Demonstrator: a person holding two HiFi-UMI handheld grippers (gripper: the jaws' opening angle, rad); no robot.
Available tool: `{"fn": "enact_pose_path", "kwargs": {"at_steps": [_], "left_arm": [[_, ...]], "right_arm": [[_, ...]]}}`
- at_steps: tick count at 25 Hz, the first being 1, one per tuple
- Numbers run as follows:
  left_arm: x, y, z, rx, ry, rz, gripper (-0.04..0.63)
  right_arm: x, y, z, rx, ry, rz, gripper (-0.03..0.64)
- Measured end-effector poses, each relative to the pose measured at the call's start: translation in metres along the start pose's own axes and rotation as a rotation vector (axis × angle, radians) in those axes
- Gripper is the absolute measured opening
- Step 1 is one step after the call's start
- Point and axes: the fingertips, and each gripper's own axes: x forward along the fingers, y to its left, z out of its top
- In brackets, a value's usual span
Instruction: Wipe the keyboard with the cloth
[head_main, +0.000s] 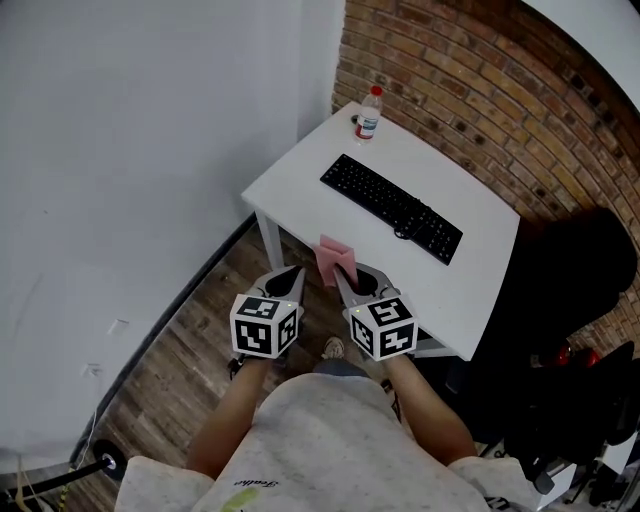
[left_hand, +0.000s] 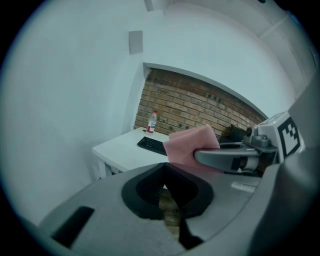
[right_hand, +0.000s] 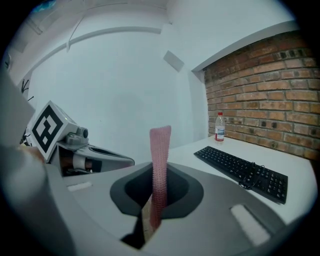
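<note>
A black keyboard (head_main: 392, 208) lies diagonally on the small white table (head_main: 300, 180). I hold both grippers side by side over the floor, just short of the table's near corner. My right gripper (head_main: 342, 274) is shut on a pink cloth (head_main: 333, 258), which stands upright out of its jaws (right_hand: 160, 160). In the right gripper view the keyboard (right_hand: 242, 172) lies ahead to the right. My left gripper (head_main: 292, 272) is shut with nothing in it. In the left gripper view the cloth (left_hand: 191, 145) and the right gripper show to the right, with the keyboard (left_hand: 152, 145) beyond.
A clear bottle with a red cap (head_main: 369, 114) stands at the table's far corner. A brick wall (head_main: 480, 90) runs behind the table and a white wall (head_main: 150, 150) to the left. A black chair (head_main: 575, 300) is on the right, and wooden floor (head_main: 190, 340) lies below me.
</note>
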Motion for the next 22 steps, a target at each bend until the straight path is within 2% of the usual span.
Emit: {"fn": "enact_pose_path", "kwargs": {"at_steps": [8,22], "left_arm": [[0.025,0.033,0.006,-0.006,0.021,0.026,-0.005],[0.133,0.083,0.055,0.018,0.084,0.036,-0.003]], "right_arm": [[0.048,-0.015,0.006,0.021,0.004,0.031,0.021],[0.156,-0.098,0.024,0.038,0.052,0.032,0.021]]}}
